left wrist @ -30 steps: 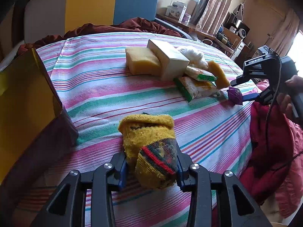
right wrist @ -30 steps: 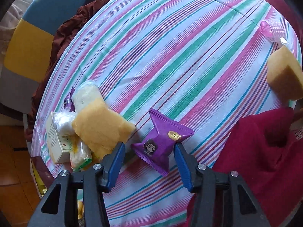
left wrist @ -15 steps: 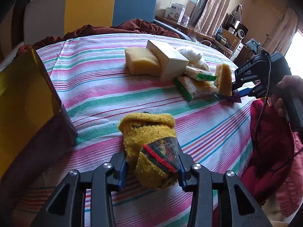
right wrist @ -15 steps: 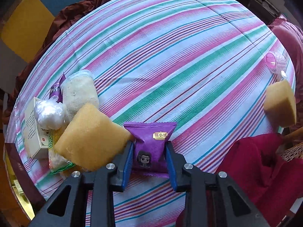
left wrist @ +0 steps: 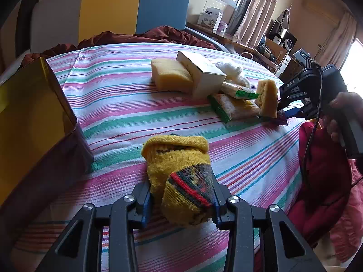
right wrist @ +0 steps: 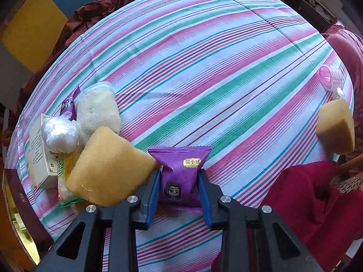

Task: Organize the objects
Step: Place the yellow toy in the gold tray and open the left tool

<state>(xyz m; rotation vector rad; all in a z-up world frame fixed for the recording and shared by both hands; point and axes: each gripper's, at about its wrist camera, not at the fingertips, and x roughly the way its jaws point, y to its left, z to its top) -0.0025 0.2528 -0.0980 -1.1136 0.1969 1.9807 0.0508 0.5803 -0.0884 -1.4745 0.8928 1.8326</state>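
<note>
1. The left gripper (left wrist: 181,200) is clamped on a rolled yellow knitted sock with a red and green striped band (left wrist: 181,176) — its blue pads press both sides of the roll, which rests on the striped pink, green and white tablecloth (left wrist: 127,104).
2. To that gripper's left stands a shiny gold-lined box (left wrist: 34,122), close by.
3. The right gripper (right wrist: 179,188) has its jaws pinched in on a purple foil snack packet with a cartoon face (right wrist: 180,172), held between the pads.
4. Just left of it, touching the left finger — a yellow sponge block (right wrist: 106,170), with a white cardboard box (right wrist: 38,156) and a crumpled white plastic bag (right wrist: 60,136) beyond.
5. Far off to its right: another yellow sponge (right wrist: 335,129) and a pink plastic hair roller (right wrist: 330,79).
</note>
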